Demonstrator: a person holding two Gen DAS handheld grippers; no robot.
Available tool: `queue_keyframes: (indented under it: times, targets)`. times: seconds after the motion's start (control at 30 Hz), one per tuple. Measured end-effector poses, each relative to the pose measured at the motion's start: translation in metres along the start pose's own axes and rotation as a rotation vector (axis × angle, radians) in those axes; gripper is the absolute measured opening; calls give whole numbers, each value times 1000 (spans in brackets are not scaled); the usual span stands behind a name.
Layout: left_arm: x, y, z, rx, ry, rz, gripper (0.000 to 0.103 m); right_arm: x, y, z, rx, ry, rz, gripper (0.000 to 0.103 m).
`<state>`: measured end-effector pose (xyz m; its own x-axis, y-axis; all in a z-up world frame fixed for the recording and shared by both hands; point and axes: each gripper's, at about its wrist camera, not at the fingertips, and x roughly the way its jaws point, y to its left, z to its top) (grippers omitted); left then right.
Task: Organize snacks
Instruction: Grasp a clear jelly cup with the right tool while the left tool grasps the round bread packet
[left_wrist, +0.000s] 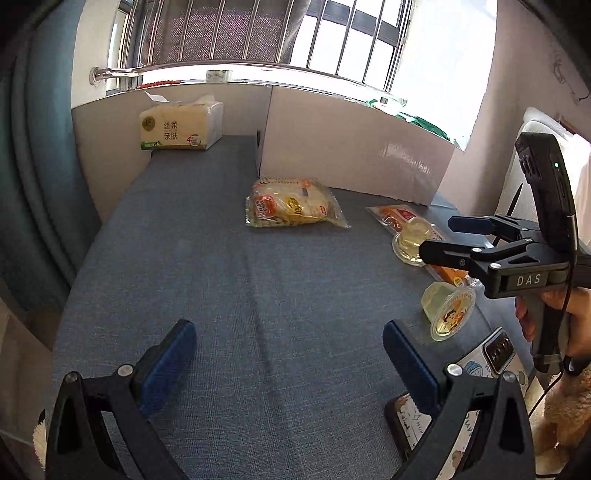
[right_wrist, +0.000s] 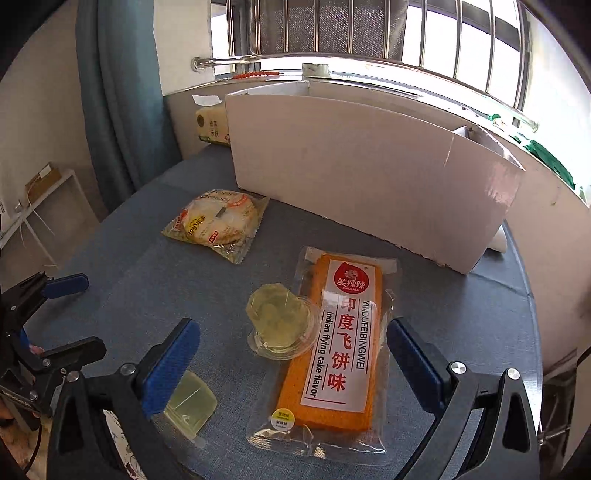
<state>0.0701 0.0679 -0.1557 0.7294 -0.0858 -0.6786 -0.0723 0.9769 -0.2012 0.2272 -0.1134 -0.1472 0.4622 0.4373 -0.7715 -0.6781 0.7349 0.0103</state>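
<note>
Both tongs stand spread, holding nothing. Between and just ahead of the right tongs (right_wrist: 291, 365) lie an inverted jelly cup (right_wrist: 282, 321) touching the orange cake packet (right_wrist: 338, 354). Bread bag (left_wrist: 293, 203) lies well ahead of the left tongs (left_wrist: 290, 363) on the counter (left_wrist: 207, 266).

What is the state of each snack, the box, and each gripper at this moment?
Left gripper: open, empty.
Right gripper: open, empty, above the jelly cup.
Jelly cup: sealed, leaning on the cake pack's edge.
Second jelly cup: tipped on its side.
Cake pack: sealed, lying flat.
Chips bag: sealed, lying flat.
Cardboard box: upright, top open.
Tissue pack: opened, one tissue sticking out.
</note>
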Motion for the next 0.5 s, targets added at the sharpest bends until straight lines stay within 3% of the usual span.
queue_keyframes:
  times: [0.03,0.1,0.17,0.33,0.5]
  targets:
    - [0,1,0,-3,-1,-3,103,6,0,2,-4,8,5,95]
    - [0,1,0,-2,-1,-3,103,14,-2,5,-16,22,-13,64]
    - [0,0,0,2,-1,2,103,16,0,8,-40,14,-12,49]
    - [1,-1,0,4,3,5,103,12,2,9,-39,9,17,48]
    - [1,-2,16,41,4,54,103,-9,-2,2,-2,-23,30,48]
